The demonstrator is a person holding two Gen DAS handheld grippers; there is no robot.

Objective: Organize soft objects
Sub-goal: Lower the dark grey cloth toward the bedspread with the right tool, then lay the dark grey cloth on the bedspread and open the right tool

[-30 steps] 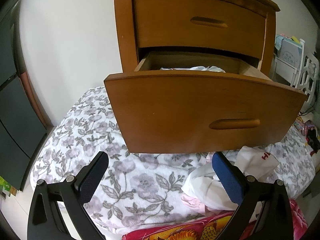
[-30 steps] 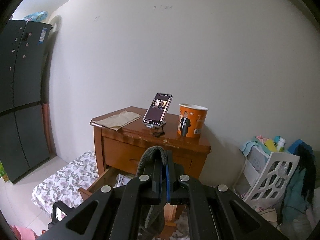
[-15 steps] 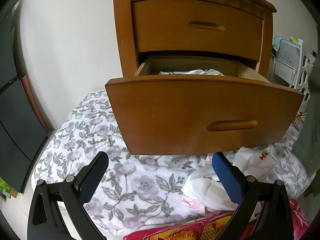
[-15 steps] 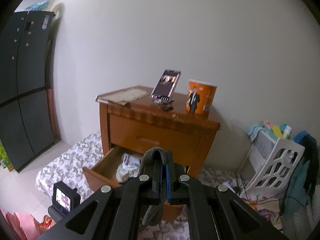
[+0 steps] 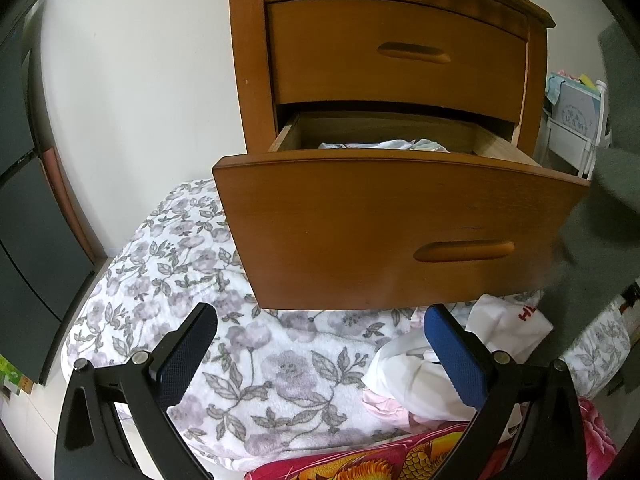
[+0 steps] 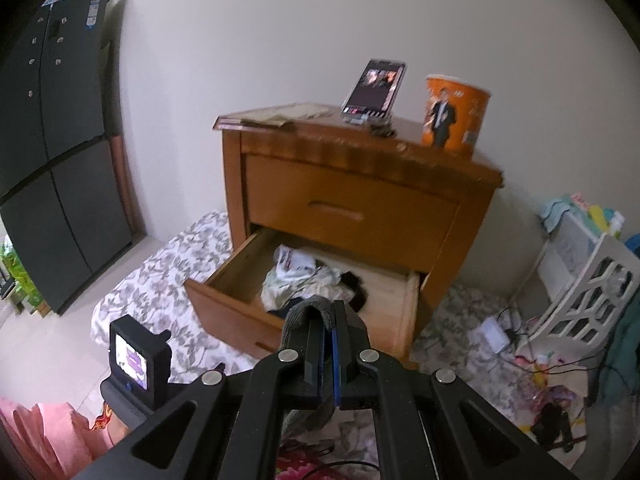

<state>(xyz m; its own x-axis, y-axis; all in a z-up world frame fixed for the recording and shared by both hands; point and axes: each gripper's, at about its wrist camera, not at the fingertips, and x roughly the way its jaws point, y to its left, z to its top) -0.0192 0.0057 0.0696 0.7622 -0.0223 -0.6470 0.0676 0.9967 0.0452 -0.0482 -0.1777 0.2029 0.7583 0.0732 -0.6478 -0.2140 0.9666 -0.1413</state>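
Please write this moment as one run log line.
right gripper: shut on grey cloth | left gripper: open, empty | lower drawer: open, holds clothes

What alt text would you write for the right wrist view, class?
The right gripper, shut on a grey cloth, hangs above the open lower drawer of a wooden nightstand. Crumpled clothes lie in the drawer.

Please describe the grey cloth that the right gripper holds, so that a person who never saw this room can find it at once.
Find the wooden nightstand against the white wall; its lower drawer stands open with pale clothes inside. In front of that drawer the right gripper is shut on the grey cloth, folded over one finger. Unlike the light drawer clothes, it is dark grey, ribbed and held in the air.
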